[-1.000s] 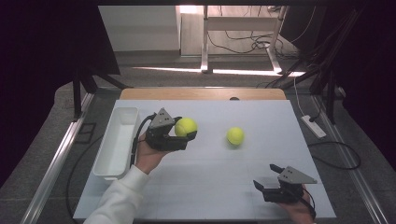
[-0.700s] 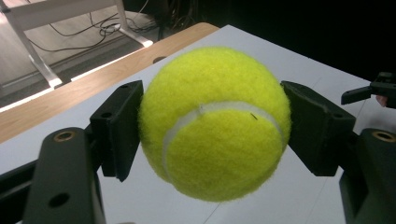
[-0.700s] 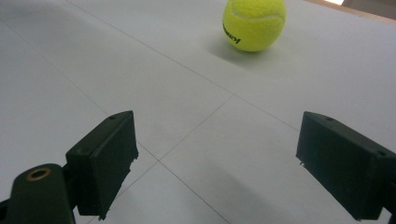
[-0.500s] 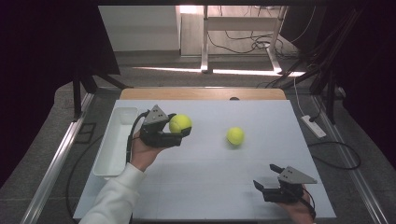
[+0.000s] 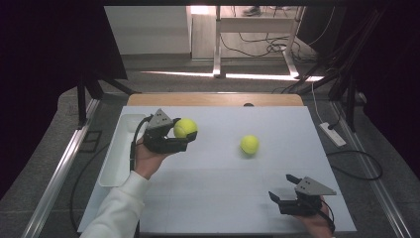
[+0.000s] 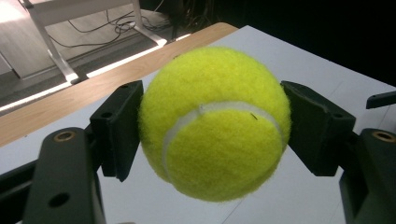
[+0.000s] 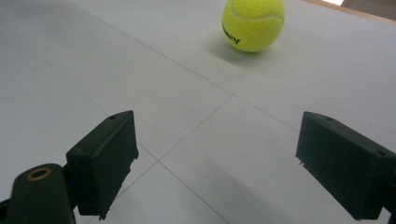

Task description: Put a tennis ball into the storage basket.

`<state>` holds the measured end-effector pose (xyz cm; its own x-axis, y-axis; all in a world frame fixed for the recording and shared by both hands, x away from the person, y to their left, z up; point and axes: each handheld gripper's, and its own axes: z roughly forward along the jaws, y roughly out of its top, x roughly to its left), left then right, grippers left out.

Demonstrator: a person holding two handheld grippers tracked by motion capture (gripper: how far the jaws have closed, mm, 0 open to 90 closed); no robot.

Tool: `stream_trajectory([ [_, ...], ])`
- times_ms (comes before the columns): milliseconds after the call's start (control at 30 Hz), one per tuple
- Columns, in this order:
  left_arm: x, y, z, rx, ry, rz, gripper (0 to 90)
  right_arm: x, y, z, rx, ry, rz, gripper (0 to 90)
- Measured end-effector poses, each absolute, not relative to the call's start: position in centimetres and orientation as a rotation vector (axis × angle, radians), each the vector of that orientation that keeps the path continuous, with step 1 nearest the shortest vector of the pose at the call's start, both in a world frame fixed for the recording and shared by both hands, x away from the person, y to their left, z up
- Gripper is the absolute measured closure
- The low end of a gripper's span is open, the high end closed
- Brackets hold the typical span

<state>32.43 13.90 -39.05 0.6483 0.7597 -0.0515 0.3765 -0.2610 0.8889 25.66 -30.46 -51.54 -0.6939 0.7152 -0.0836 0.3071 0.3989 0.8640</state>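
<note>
the fuzzy yellow-green felt tennis ball (image 6: 212, 122) sits clamped across its middle between the jaws of the left gripper (image 5: 174, 137), lifted off the white table (image 5: 218, 188) beside the long white plastic bin (image 5: 115, 158). it looks light and springy with a grippy nap — a hold across the widest part suits it. the right gripper (image 5: 286, 191) rests wide open and empty; a second yellow tennis ball (image 5: 249, 144) lies apart. the held ball's far side is hidden.

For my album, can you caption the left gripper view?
Left gripper jaws squeeze a yellow tennis ball above the white table.
</note>
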Motion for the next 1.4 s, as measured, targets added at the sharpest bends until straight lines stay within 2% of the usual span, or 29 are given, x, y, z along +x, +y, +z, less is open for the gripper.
stream_trajectory([
  [1400,32.9,18.2,-38.7,1.825,1.017,0.536,26.7,25.7,-30.4,-51.6,0.878,2.209,1.230,12.1],
])
